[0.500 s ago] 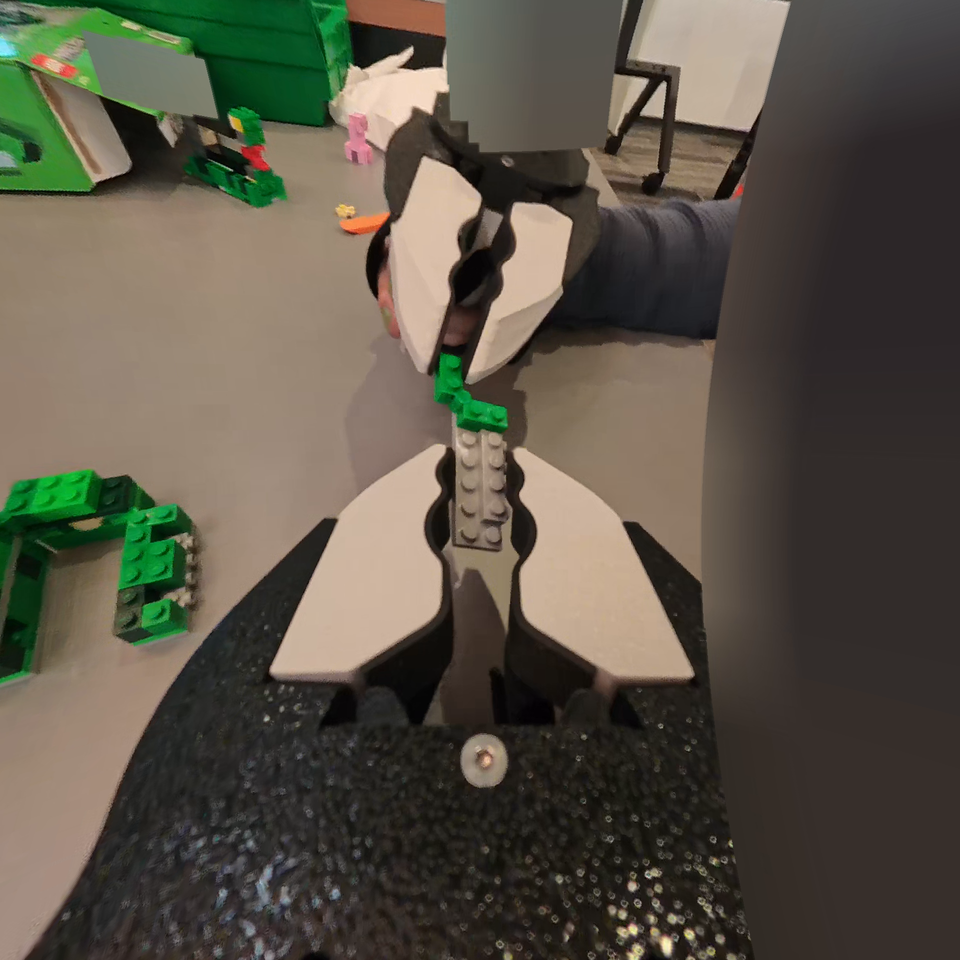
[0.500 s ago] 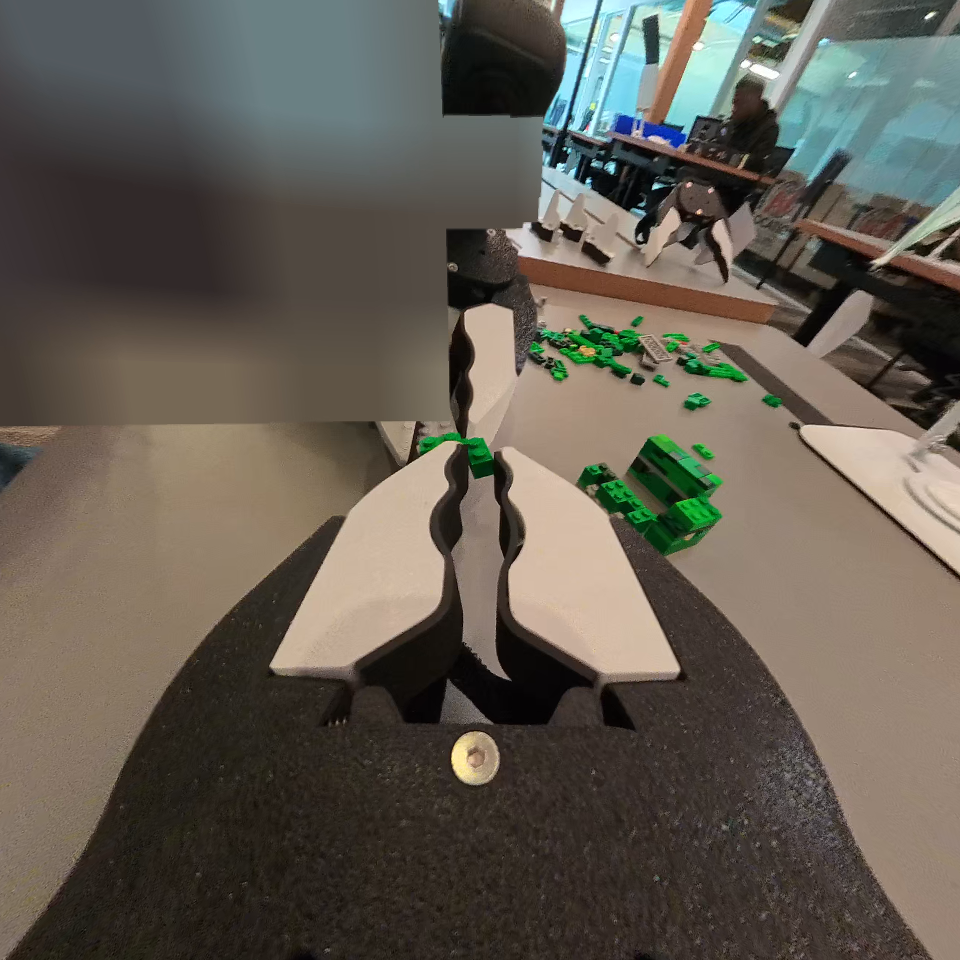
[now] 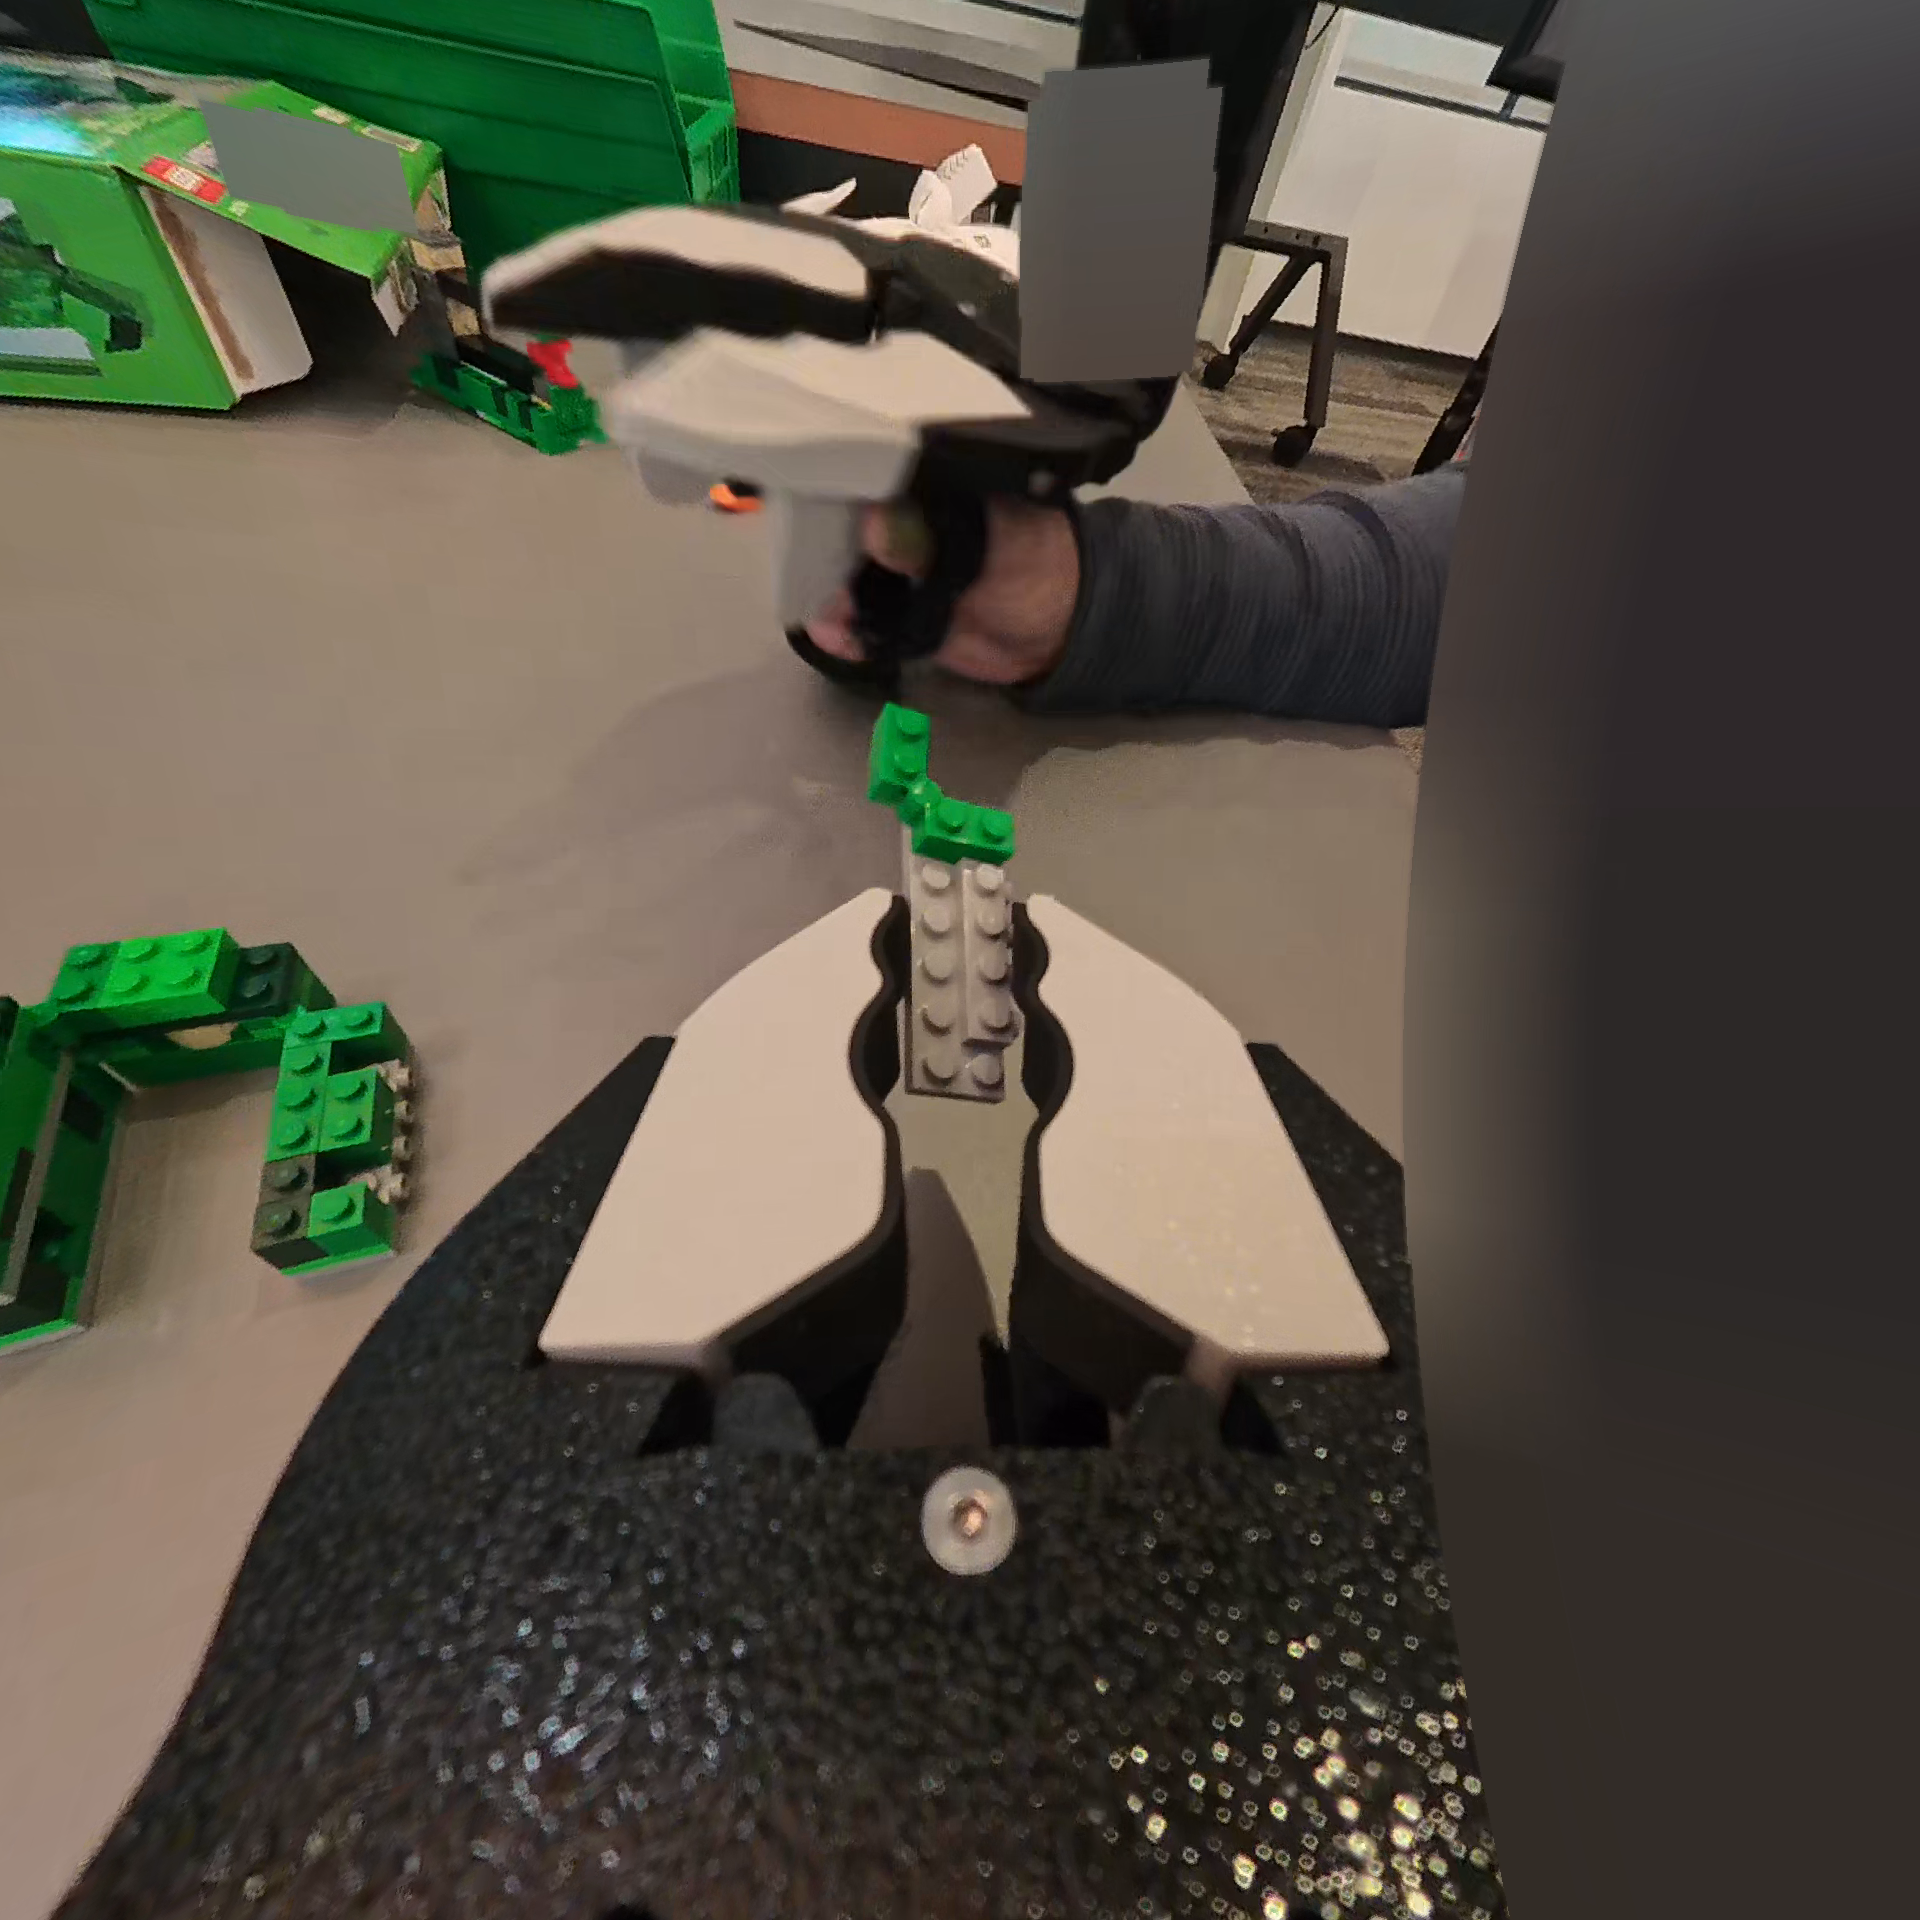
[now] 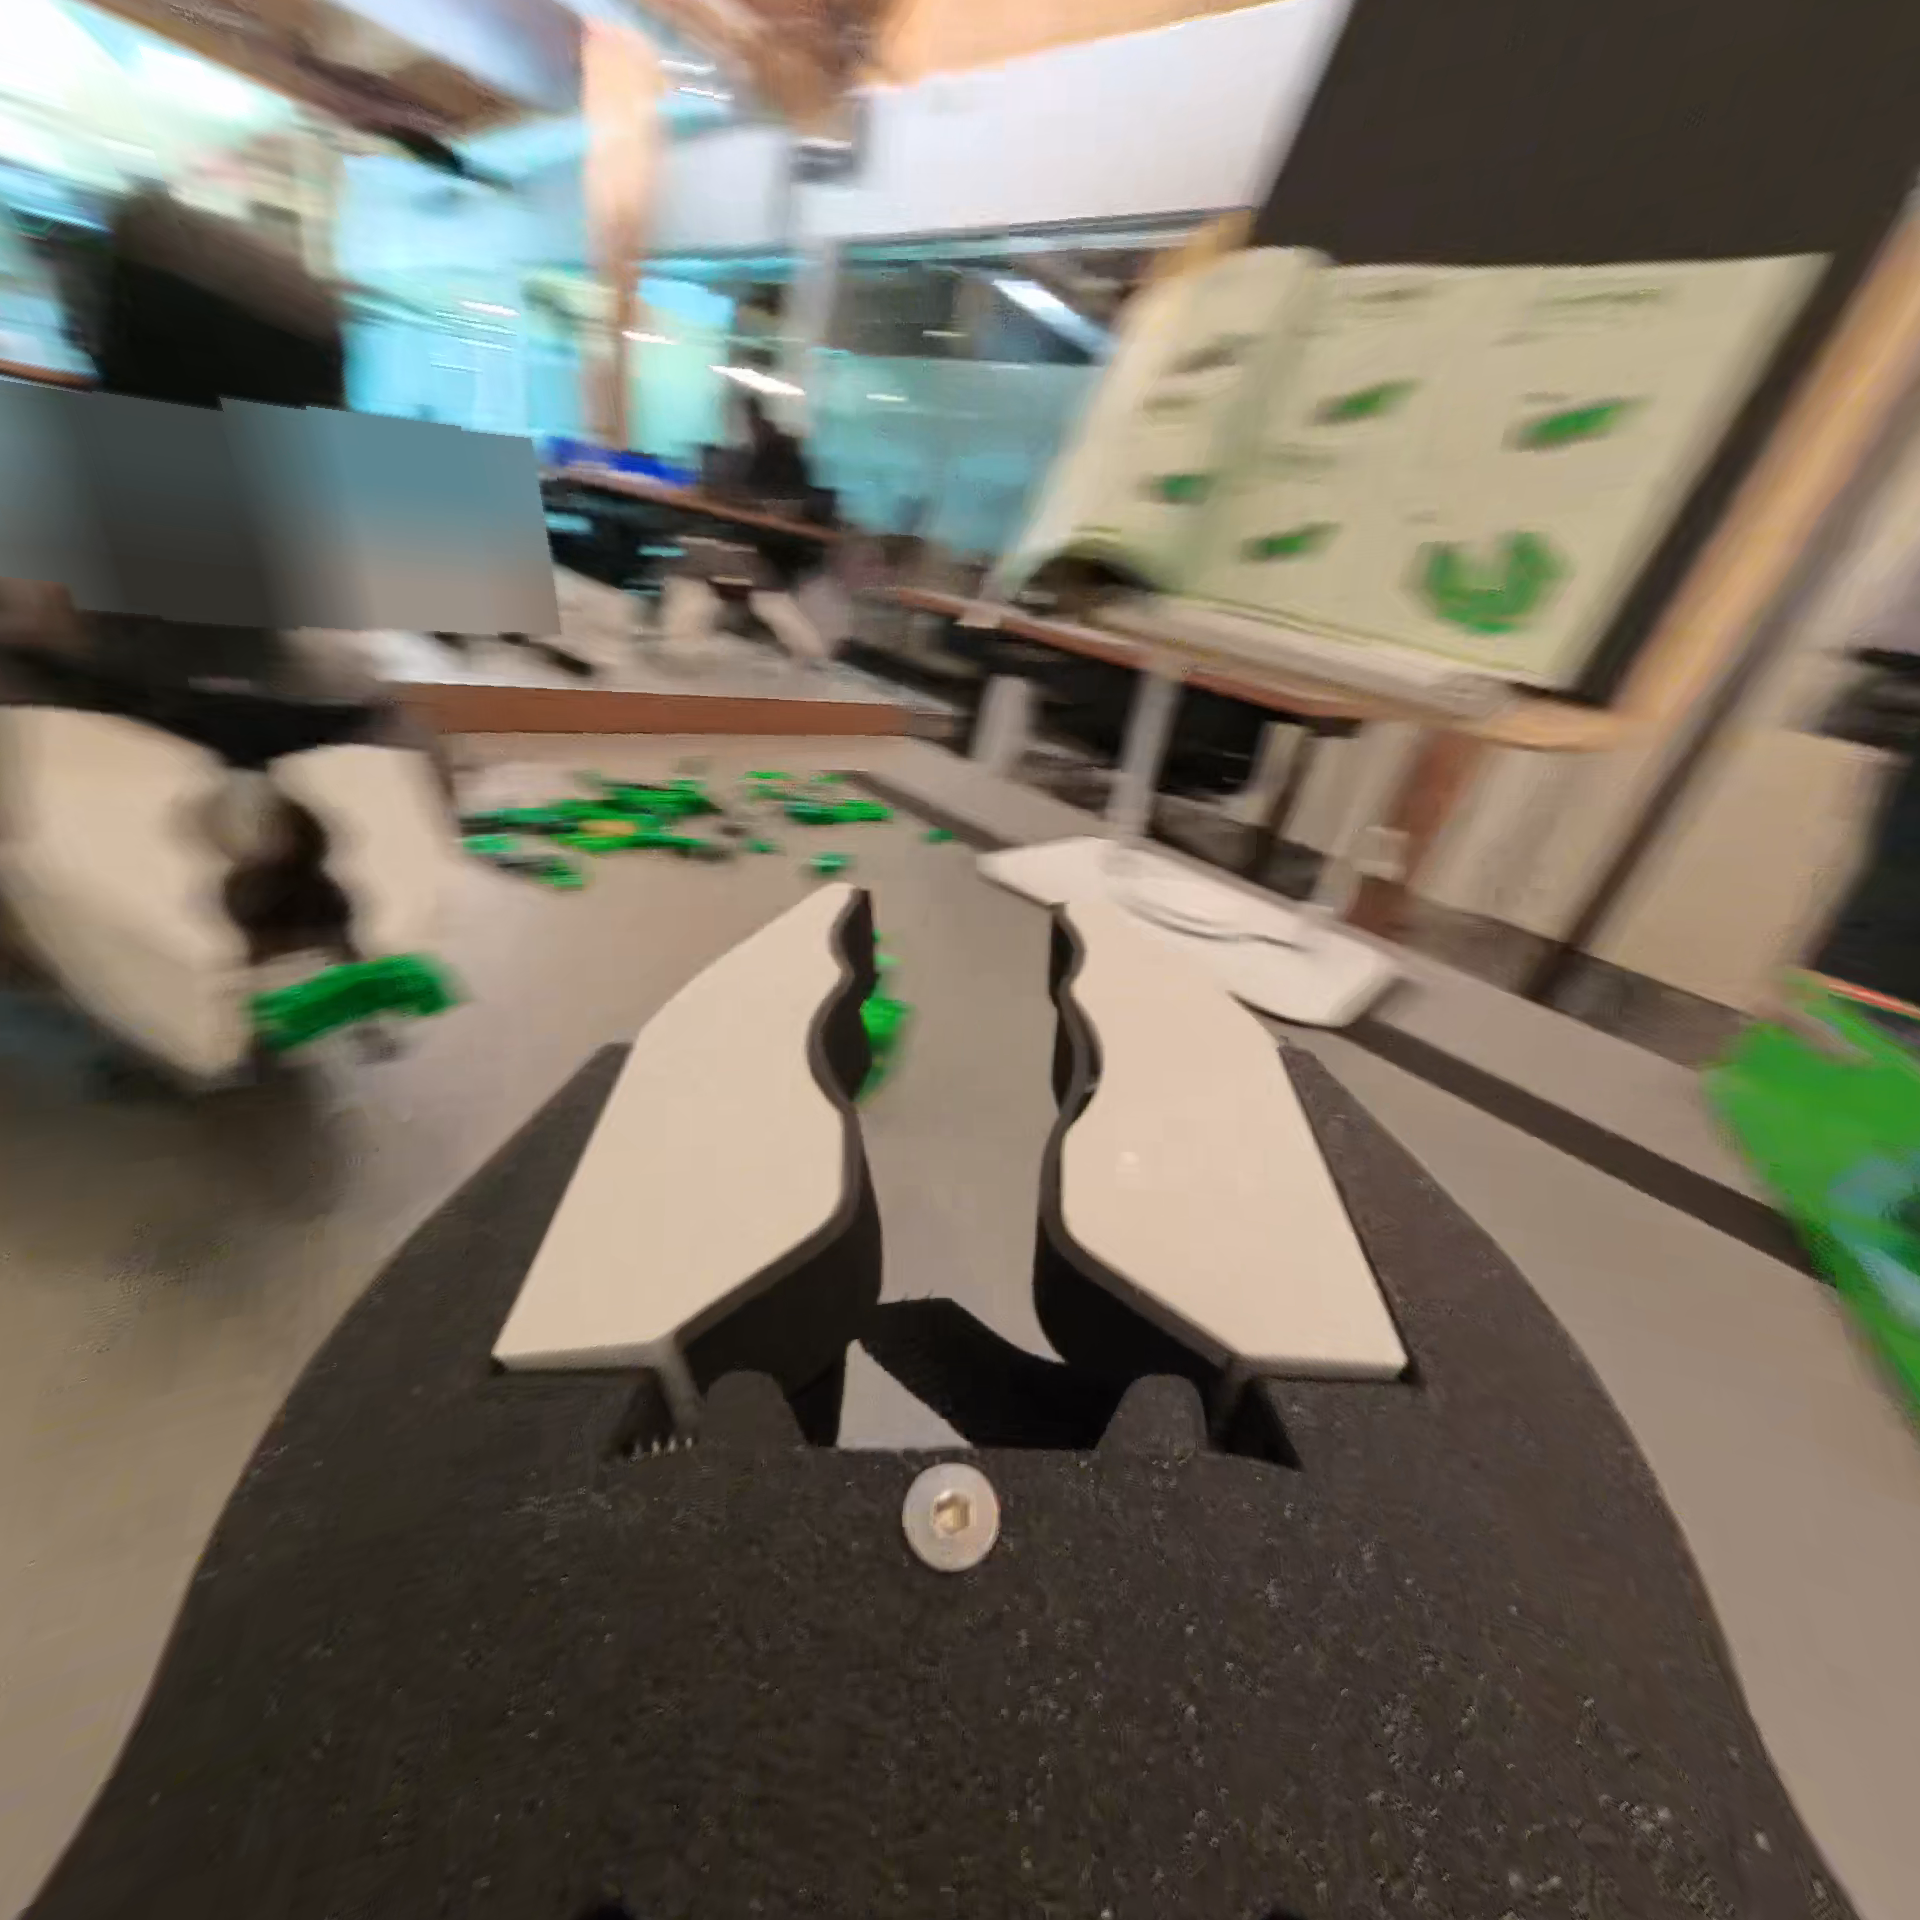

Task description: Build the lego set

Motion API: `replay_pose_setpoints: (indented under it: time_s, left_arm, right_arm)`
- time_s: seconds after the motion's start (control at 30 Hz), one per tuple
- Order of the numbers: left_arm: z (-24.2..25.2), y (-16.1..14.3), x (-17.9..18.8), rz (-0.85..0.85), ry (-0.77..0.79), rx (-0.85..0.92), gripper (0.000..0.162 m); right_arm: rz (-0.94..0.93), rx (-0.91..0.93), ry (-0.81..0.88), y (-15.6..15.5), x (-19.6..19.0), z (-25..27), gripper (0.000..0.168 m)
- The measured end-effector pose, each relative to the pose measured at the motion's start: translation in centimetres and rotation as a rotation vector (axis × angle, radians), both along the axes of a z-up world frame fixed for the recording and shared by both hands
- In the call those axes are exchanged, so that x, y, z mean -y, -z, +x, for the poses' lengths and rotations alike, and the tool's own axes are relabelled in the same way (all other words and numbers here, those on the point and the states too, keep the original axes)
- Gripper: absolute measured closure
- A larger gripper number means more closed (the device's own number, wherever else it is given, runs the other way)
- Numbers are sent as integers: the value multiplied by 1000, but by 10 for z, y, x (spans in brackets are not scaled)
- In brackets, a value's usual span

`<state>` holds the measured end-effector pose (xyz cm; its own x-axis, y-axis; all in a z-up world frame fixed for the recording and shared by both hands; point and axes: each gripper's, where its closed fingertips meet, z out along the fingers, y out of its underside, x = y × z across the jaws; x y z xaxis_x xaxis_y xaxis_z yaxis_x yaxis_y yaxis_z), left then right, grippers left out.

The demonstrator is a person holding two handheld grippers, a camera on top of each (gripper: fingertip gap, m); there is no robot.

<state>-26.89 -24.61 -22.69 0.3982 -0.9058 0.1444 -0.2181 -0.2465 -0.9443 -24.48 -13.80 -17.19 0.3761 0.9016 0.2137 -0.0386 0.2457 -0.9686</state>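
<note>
My left gripper is shut on a grey studded plate held just above the table. A small bent chain of green pieces sits on the plate's far end. My right gripper hangs above and beyond it, turned to point left, apart from the green pieces. In the blurred right wrist view the right gripper is open and empty. The left gripper shows there at the left with the green pieces.
A partly built green model lies at the left. A green box and a small green build stand at the back. Loose green bricks are spread farther off. An open instruction booklet stands on a white base.
My right gripper has let go of the green pieces, opened and swung up and away, which blurs its view. My left gripper still holds the grey plate.
</note>
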Motion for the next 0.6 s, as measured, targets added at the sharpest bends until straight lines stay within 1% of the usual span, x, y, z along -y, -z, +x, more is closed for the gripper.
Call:
replay_pose_setpoints:
  time_s: [0.03,0.07,0.1,0.23,0.47,0.53,0.6]
  left_arm:
    - [1,1,0,1,2,-11,143]
    - [2,3,1,3,3,-24,143]
    - [2,4,1,5,5,-35,143]
    - [3,6,1,9,4,-55,144]
    - [1,5,-3,14,-32,-47,144]
    - [-1,4,-5,15,-50,-44,144]
    - [-3,4,-8,19,-70,-41,143]
  right_arm:
    - [6,-5,101,0,-14,9,146]
    - [0,-3,167,1,-23,15,154]
    - [-12,-1,198,2,-28,19,168]
    - [-32,27,147,7,-23,13,168]
    - [9,39,151,7,-21,11,168]
    - [1,14,178,4,-24,12,168]
    - [-72,-78,184,-3,-29,11,168]
